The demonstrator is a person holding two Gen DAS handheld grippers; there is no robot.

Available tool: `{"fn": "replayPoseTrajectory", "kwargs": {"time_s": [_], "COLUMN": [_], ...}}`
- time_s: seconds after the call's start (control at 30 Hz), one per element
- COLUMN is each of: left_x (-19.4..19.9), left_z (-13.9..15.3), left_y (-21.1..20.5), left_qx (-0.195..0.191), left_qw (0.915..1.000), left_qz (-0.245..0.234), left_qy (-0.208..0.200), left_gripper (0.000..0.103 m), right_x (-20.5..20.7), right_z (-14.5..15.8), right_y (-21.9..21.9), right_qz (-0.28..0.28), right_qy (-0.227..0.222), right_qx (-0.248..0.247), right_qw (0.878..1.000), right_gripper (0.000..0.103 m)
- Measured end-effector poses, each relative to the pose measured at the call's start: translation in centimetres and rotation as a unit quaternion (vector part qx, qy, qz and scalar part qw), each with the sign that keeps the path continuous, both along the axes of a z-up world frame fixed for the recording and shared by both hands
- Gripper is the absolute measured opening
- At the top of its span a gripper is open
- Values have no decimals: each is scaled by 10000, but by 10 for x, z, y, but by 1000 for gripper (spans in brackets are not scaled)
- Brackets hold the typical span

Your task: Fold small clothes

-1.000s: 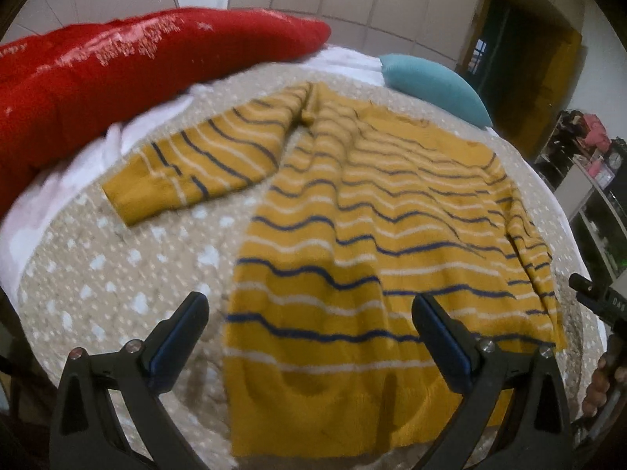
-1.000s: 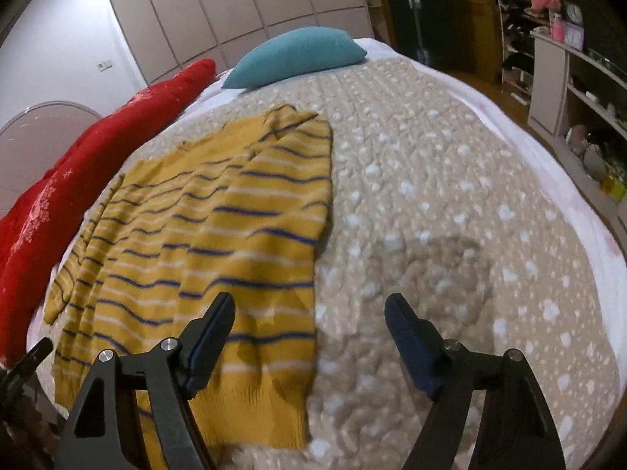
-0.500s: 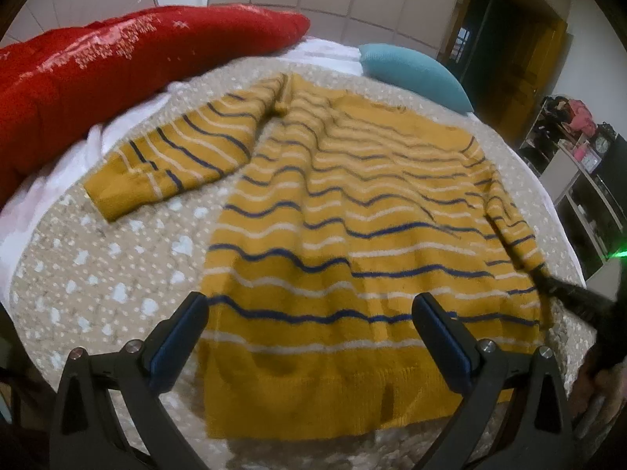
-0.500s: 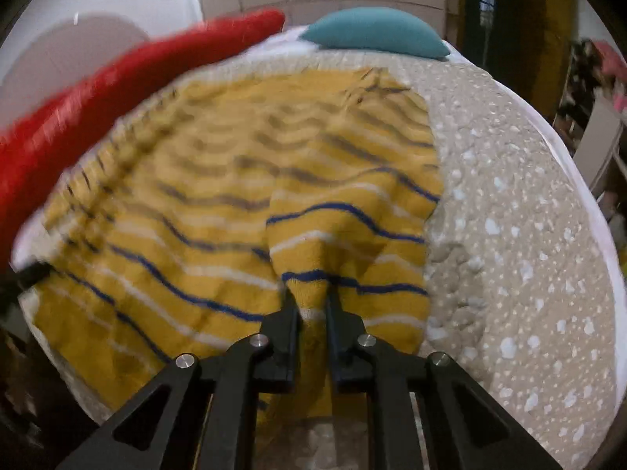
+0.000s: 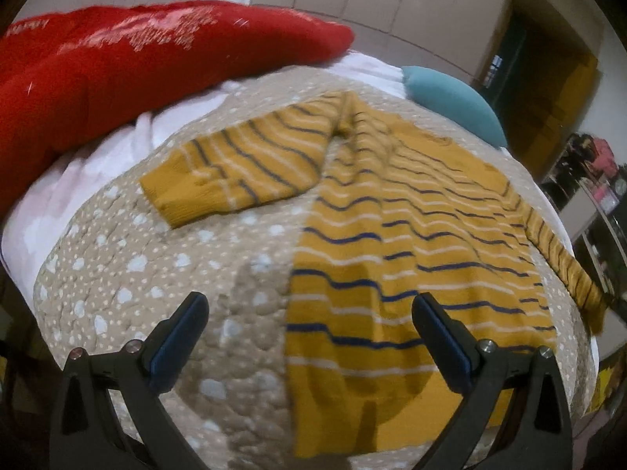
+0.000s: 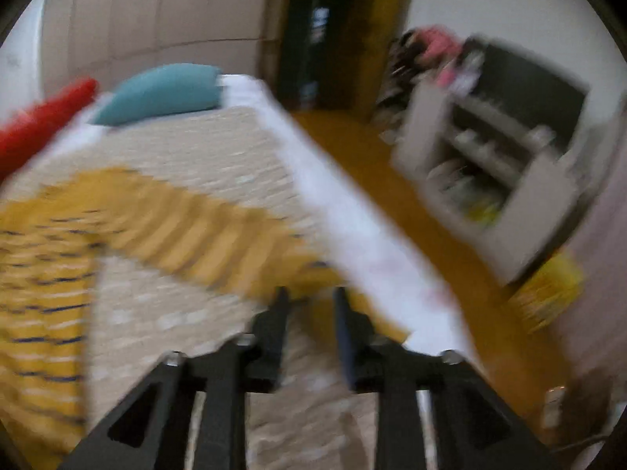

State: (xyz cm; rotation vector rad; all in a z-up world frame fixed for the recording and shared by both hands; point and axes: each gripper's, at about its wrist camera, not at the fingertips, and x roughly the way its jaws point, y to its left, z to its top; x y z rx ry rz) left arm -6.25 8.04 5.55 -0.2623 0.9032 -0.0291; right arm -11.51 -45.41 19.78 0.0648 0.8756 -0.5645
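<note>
Left tongs [image 5: 309, 327] gape above the sweater [image 5: 411, 266]; right tongs [image 6: 309, 305], opening, release its sleeve [image 6: 203, 235].

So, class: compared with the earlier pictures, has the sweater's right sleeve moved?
Yes. The right sleeve, earlier folded along the sweater, now stretches outward to the bed's white edge, ending at the opening right gripper.

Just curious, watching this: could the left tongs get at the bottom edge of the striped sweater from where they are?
Probably yes. The left tongs stand open just above the sweater, whose hem lies flat on the bedspread with nothing in between.
</note>
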Motion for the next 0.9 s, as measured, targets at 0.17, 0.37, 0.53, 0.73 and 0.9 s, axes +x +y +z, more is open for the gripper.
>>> {"fn": "replayPoseTrajectory", "kwargs": {"time_s": [0.17, 0.37, 0.53, 0.73, 0.9], "left_x": [7, 8, 3, 15, 56], "left_z": [-22, -27, -22, -8, -16], "left_y": [14, -7, 2, 62, 109], "left_qx": [-371, -137, -342, -432, -385], "left_qw": [9987, 9993, 9986, 9975, 9935], "left_qz": [97, -180, -251, 545, 1060], "left_qy": [348, 288, 328, 81, 150], "left_gripper": [103, 87, 25, 73, 83], "right_x": [-7, 0, 6, -21, -23], "right_z": [-38, -96, -92, -71, -64], "right_y": [59, 137, 156, 124, 107], "right_qz": [1435, 2258, 2426, 2218, 1886], "right_qy": [29, 474, 519, 392, 100], "right_qx": [1888, 2576, 2207, 1762, 1847], "right_qw": [9715, 9383, 9433, 9582, 9645], "right_gripper": [53, 44, 7, 8, 18]}}
